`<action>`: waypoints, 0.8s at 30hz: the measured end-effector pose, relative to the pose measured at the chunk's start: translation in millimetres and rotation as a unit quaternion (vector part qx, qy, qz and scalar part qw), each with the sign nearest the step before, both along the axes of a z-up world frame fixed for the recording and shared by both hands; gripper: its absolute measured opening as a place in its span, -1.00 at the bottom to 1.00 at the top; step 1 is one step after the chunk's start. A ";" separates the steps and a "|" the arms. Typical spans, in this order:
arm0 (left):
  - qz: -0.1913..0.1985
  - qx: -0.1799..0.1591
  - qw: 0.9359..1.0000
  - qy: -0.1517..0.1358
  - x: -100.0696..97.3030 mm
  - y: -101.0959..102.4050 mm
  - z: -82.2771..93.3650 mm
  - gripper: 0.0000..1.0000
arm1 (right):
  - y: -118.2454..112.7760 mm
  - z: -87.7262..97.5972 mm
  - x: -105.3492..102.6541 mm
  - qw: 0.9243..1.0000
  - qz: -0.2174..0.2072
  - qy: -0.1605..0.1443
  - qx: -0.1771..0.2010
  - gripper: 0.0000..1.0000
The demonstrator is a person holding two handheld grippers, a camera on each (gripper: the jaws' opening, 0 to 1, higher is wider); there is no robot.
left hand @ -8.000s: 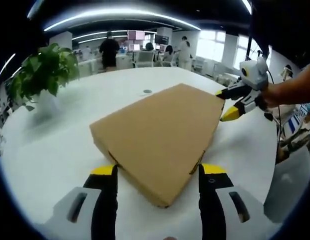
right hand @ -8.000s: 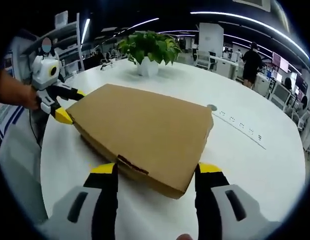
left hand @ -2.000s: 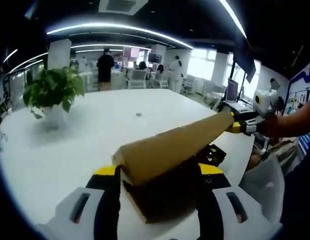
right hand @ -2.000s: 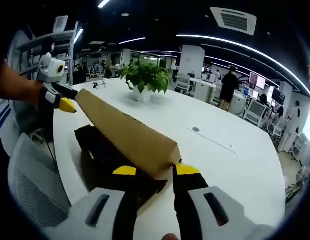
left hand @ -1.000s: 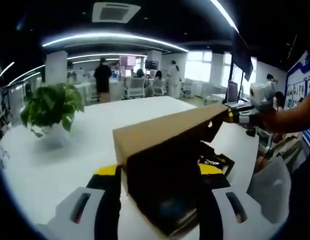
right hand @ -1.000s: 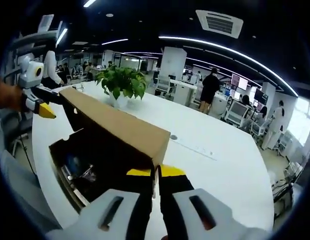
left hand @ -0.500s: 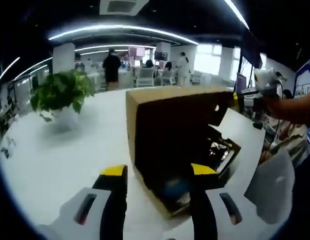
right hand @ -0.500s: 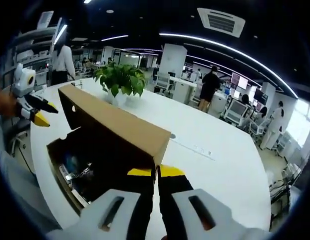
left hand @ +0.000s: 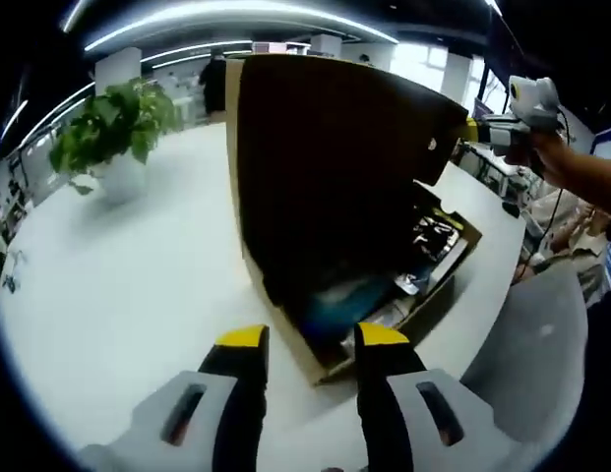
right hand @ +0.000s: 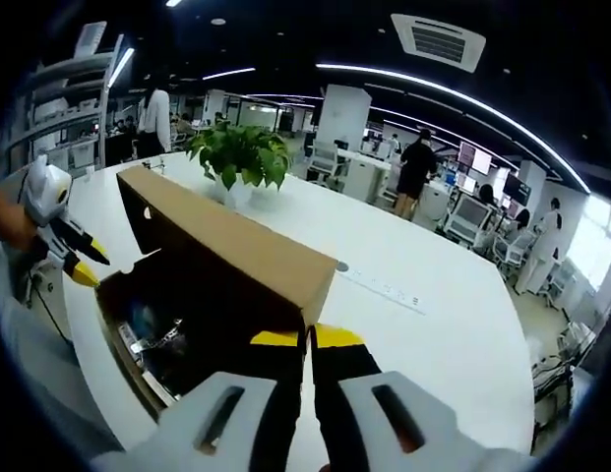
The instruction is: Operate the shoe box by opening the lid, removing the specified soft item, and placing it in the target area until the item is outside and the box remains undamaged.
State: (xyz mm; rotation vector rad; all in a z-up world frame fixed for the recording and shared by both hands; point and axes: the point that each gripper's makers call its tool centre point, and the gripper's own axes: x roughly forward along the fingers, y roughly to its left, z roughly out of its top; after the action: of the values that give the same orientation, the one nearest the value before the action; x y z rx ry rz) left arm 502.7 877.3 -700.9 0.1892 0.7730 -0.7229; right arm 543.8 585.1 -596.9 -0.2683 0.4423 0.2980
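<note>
The lid-opening step is in hand, and by the look of things it is nearly done. In the left gripper view the plant (left hand: pixel 108 123) stands toward the far left of the table (left hand: pixel 118 285). The left gripper (left hand: pixel 310 339) hangs free just short of the box's near corner, its jaws parted with nothing between them. The box (left hand: pixel 384 315) lies near the table's right edge, and its lid (left hand: pixel 325 167) is tipped up close to upright, dark inside face toward the camera. At the lid's far top corner, on the right, the right gripper (left hand: pixel 482 130) meets the cardboard.

In the right gripper view that gripper (right hand: pixel 307 339) has its jaws pinched onto the lid's (right hand: pixel 236 246) front lip, so it alone holds the lid raised. The left gripper (right hand: pixel 79 265) shows at the far left, off the box's (right hand: pixel 148 344) end and not touching it, jaws apart.

Inside, a teal-blue mass (left hand: pixel 335 295) lies at the near end; it may be the soft item, but the contents are too dark to be sure. Beside it sits something black with light markings.

Next, I judge, the left gripper should reach in and take the soft item while the right keeps the lid up without creasing the hinge.

No brand, label or writing can be read.
</note>
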 end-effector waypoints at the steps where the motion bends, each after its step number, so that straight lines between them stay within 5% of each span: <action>1: -0.001 0.011 1.000 0.005 -1.5 2.0 -3.9 -0.39 | 0.1 0.2 0.0 1.000 0.000 0.001 0.002 -0.99; 13: 0.005 0.000 0.999 0.043 -9.1 -0.9 -15.4 -0.67 | -0.3 1.1 2.1 1.000 0.001 0.003 0.003 -0.99; 24: 0.018 0.015 0.999 0.041 -6.8 5.7 -18.3 -0.86 | -0.6 1.5 4.6 1.000 0.002 0.001 0.005 -1.00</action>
State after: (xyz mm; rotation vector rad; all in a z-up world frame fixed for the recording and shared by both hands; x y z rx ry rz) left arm 495.9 883.0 -719.2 0.1727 0.8627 -0.6889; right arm 548.3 584.5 -595.4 -0.2597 0.4430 0.3035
